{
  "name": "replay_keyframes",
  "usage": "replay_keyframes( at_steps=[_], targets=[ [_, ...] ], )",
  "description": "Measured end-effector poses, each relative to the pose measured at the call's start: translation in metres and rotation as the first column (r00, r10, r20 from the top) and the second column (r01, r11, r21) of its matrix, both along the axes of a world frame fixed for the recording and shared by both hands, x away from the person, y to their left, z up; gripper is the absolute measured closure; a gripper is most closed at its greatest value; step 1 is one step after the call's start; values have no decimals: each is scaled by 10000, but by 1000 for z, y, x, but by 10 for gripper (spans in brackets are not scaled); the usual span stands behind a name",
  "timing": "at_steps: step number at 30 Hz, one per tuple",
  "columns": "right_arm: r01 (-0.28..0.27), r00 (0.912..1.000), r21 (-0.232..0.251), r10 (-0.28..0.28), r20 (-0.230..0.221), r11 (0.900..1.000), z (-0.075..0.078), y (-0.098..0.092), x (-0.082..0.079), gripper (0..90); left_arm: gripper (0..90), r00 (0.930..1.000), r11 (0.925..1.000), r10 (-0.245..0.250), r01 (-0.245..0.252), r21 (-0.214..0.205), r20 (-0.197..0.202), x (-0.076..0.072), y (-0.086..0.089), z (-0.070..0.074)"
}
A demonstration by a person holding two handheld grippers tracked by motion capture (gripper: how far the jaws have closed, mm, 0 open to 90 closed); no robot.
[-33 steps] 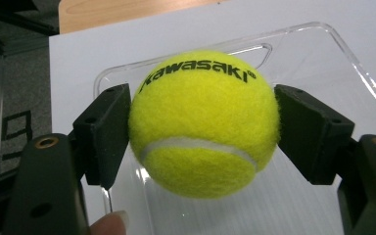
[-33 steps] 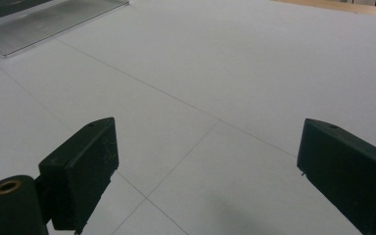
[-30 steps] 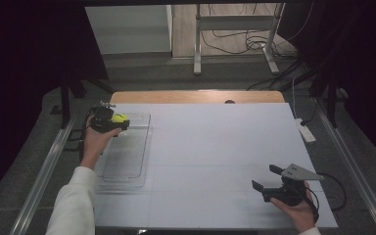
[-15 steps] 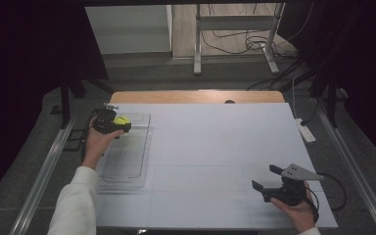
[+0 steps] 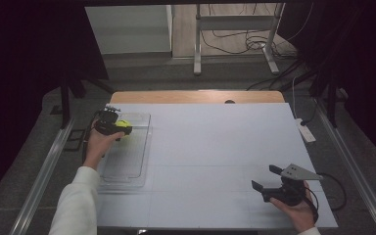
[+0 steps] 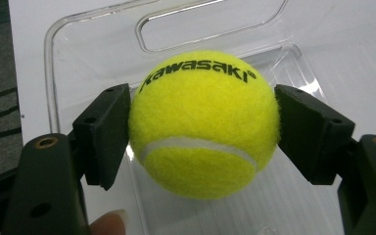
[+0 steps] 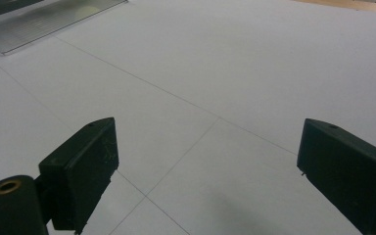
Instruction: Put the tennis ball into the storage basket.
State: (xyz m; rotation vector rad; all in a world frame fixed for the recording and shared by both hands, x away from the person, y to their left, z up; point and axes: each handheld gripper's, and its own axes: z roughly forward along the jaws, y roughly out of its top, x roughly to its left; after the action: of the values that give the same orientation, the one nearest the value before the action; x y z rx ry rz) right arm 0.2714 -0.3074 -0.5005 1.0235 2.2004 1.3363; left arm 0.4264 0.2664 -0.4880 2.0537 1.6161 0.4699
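Tennis ball [image 6: 203,123], yellow Kawasaki one, is clamped snug in the left claw [image 5: 120,128], hovering over the far end of the clear plastic tray [image 5: 127,161]. Right claw [image 5: 267,178] sits wide apart, nothing in it, near the bench's [image 5: 215,147] front right corner.

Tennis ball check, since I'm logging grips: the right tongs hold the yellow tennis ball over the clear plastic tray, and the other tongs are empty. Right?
Not quite: the left tongs hold the tennis ball over the clear plastic tray, as the left gripper view shows. The right tongs are the empty ones.
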Motion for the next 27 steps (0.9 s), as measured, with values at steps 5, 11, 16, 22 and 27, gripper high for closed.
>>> replay_keyframes(
  at_steps=[5,11,16,22,27],
  targets=[
    [3,10000,13,-3,-1,10000,0,0,0,85,261,9998,10000,-2,3,54,-182,1,-2,-4],
    [13,10000,-14,-13,-6,10000,0,-1,0,85,260,9993,9997,-48,56,232,-361,3,-3,-7],
    [18,10000,-7,-18,0,10000,0,-1,0,85,258,9991,9996,-12,23,269,-413,4,-5,-10],
    [14,10000,-11,-14,-6,10000,0,-1,0,84,256,9994,9995,-26,37,315,-359,4,-6,-11],
    [34,10000,2,-34,-1,10000,0,-2,0,84,243,9995,9995,8,3,327,-310,4,-6,-11]
  ],
)
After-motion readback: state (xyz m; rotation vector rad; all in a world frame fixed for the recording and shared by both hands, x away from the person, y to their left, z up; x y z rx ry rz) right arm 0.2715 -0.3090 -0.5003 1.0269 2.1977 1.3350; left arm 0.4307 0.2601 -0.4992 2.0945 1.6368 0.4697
